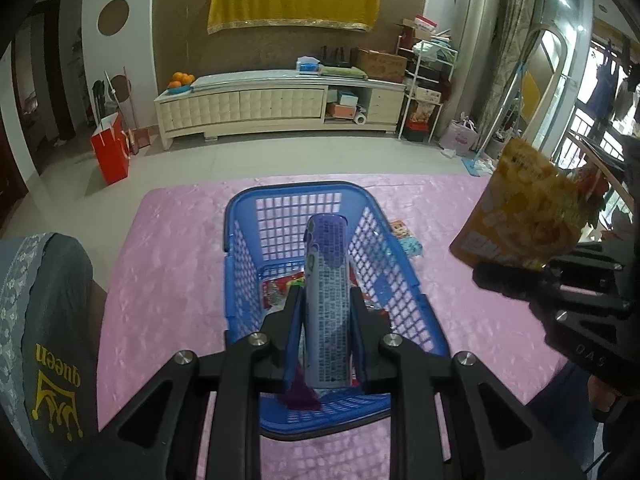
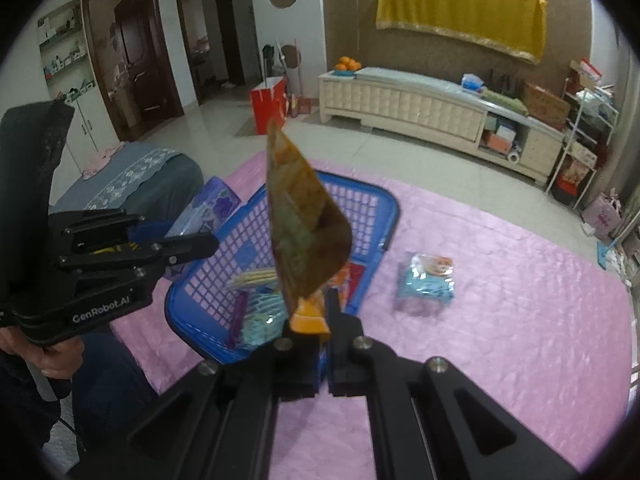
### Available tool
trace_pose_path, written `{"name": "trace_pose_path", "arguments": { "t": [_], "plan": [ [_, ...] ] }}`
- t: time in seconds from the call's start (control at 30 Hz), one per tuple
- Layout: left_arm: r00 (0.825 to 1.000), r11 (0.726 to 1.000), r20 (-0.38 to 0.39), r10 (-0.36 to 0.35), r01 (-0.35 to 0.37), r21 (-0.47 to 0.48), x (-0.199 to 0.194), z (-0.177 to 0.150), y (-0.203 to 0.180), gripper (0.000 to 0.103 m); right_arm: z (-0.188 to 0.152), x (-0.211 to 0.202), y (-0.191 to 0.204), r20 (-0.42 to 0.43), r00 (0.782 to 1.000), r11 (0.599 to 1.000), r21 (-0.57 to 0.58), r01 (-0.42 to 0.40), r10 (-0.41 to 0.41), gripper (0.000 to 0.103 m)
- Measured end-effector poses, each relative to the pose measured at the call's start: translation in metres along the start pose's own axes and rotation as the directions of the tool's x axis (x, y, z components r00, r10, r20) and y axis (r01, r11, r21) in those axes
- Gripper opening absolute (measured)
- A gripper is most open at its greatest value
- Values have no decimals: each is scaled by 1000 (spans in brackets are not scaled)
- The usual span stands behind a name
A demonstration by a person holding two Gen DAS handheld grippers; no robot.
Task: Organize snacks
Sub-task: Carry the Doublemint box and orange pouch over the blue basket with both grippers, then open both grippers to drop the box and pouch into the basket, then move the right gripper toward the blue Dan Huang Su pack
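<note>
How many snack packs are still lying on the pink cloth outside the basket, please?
1: a light-blue pack lies on the cloth, right of the basket. Others may be hidden behind the grippers.

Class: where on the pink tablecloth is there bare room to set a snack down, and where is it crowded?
Bare: the tablecloth right of and in front of the light blue packet, and the strip between basket and chair. Crowded: inside the blue basket, with packets on its floor and both held snacks near it.
</note>
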State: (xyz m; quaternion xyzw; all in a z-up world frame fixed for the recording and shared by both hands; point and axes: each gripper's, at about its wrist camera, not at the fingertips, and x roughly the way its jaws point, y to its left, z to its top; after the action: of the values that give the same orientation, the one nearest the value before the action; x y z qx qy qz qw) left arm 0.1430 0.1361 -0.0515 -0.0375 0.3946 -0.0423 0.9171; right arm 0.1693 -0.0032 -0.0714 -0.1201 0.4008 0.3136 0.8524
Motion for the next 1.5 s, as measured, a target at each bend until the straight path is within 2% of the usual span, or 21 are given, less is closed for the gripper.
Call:
{"name": "trace_pose_path", "arguments": {
  "t": [0.33, 0.53, 0.67, 0.7, 0.77, 0.8, 0.87, 0.93, 1.2, 1.5],
  "plan": [
    [1000, 998, -20, 7, -8, -57, 5, -17, 25, 20, -12, 40, 21, -141, 990, 1000, -26, -14, 10, 5],
    [1000, 998, -28, 2, -4, -64, 4, -23, 26, 20, -19, 50, 19, -200, 980, 1000, 6, -16, 17, 5],
    [1000, 998, -29, 0, -2, -57, 2, -23, 23, 20, -17, 53, 16, -232, 973, 1000, 1, 23, -22, 7],
    [1000, 999, -30, 1, -2, -54, 1, -23, 22, 20, -17, 53, 15, -233, 972, 1000, 6, 29, -27, 9],
    [999, 999, -33, 2, -4, -48, 2, -23, 18, 20, -19, 51, 12, -234, 972, 1000, 17, 26, -21, 25],
    [999, 999, -35, 3, -4, -44, 2, -22, 18, 20, -19, 48, 12, -228, 974, 1000, 23, 2, 3, 30],
    [999, 999, -38, 3, -5, -36, 2, -21, 14, 20, -19, 44, 14, -214, 977, 1000, 6, 17, -16, 61],
    [999, 999, -40, 6, -7, -33, 2, -21, 12, 20, -19, 37, 18, -181, 982, 999, -19, 45, -48, 70],
    [999, 1000, -51, 6, -7, -25, 5, -21, 9, 20, -10, 30, 13, -121, 991, 998, -12, 61, -62, 72],
    [996, 1000, -93, -1, -1, -23, 32, -9, 6, 20, -4, 45, -9, -121, 989, 996, 18, 88, -85, 78]
  ]
}}
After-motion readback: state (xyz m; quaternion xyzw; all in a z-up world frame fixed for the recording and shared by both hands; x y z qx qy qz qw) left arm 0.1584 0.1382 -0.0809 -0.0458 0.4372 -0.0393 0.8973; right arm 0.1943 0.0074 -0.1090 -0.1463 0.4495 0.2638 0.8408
